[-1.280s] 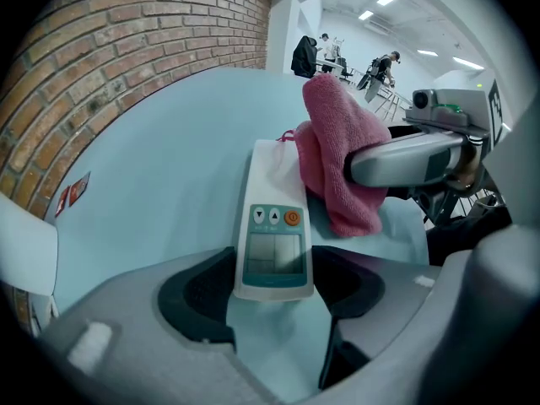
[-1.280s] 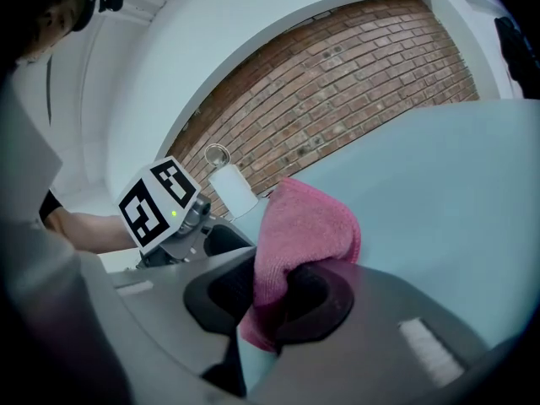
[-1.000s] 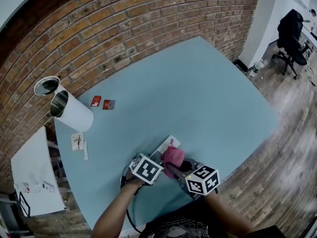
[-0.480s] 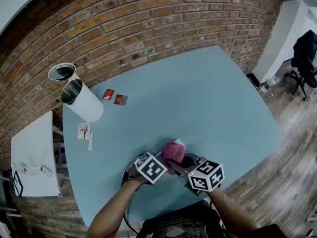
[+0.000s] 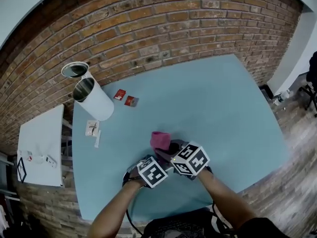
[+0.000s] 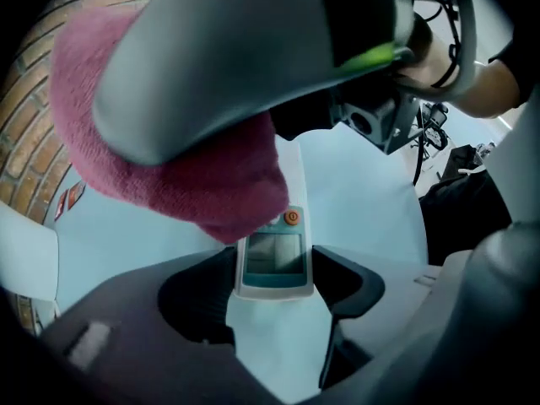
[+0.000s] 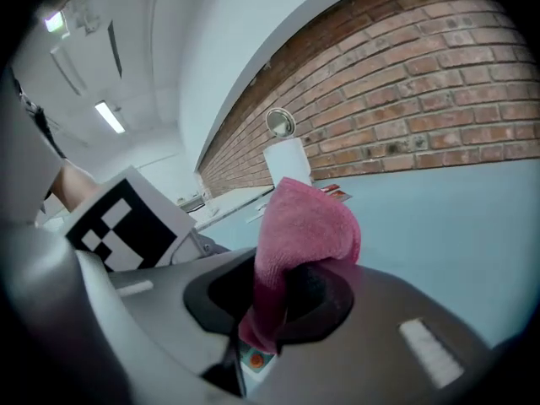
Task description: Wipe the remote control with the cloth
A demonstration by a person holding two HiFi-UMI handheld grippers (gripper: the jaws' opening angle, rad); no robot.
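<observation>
The white remote control [image 6: 274, 260], with a small screen and an orange button, sits between the pads of my left gripper [image 6: 272, 283], which is shut on its near end just above the blue table [image 5: 213, 98]. My right gripper [image 7: 283, 298] is shut on a pink cloth [image 7: 305, 224]. The cloth [image 6: 169, 167] hangs over the far part of the remote and covers it. A corner of the remote [image 7: 256, 359] shows below the cloth. In the head view the cloth [image 5: 159, 139] lies just beyond both marker cubes, and the remote is hidden.
A white cylinder [image 5: 94, 103] lies tilted at the table's far left with a metal tin [image 5: 75, 70] behind it. Two red packets [image 5: 126, 97] and a white card [image 5: 92, 128] lie nearby. A white side table [image 5: 42, 145] stands to the left. A brick wall runs behind.
My right gripper has carried the pink cloth away from me and to the left, over the remote, rolling as it went. The left gripper has kept still on the remote.
</observation>
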